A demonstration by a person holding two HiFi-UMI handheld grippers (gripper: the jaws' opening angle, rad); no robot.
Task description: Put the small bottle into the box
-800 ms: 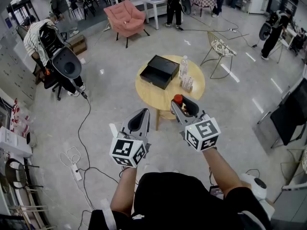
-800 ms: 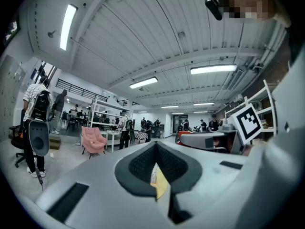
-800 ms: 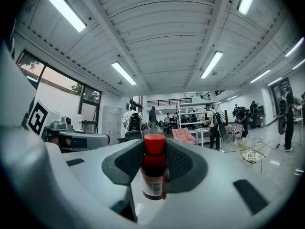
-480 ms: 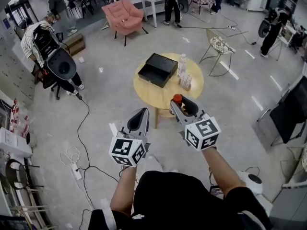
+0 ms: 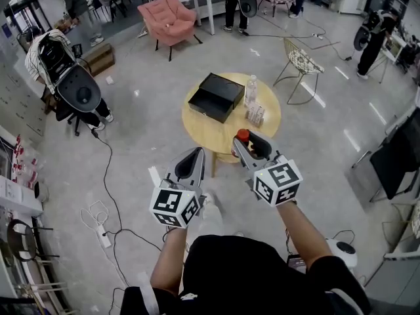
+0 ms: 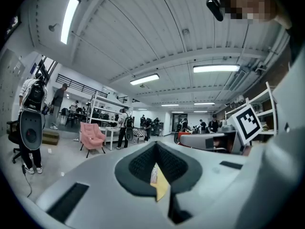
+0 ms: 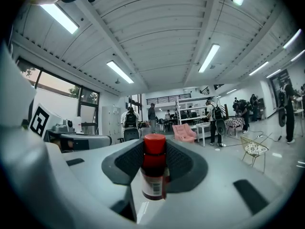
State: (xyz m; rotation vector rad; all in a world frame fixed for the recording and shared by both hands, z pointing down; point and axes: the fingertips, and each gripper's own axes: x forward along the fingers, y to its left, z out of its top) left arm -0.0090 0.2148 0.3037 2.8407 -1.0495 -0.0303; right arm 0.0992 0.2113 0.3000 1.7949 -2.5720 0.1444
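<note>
The fingers of my right gripper [image 5: 251, 146] clamp the small red-capped bottle [image 7: 154, 171] upright; left gripper [image 5: 191, 157] fingers closed, empty. Grasp done. Outstanding: reach the round yellow worktop [image 5: 209, 135], place bottle in open black box [image 5: 216, 97].

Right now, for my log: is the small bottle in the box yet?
Out. The right hand-held gripper grips the small bottle, red cap up, away from the black box on the table.

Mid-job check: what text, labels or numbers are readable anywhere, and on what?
Small bottle in the right claw: barcode label, print too blurred to read.
Marker cubes: black-and-white squares, no words.
White carton: print too small to read.
Nothing legible anywhere.
</note>
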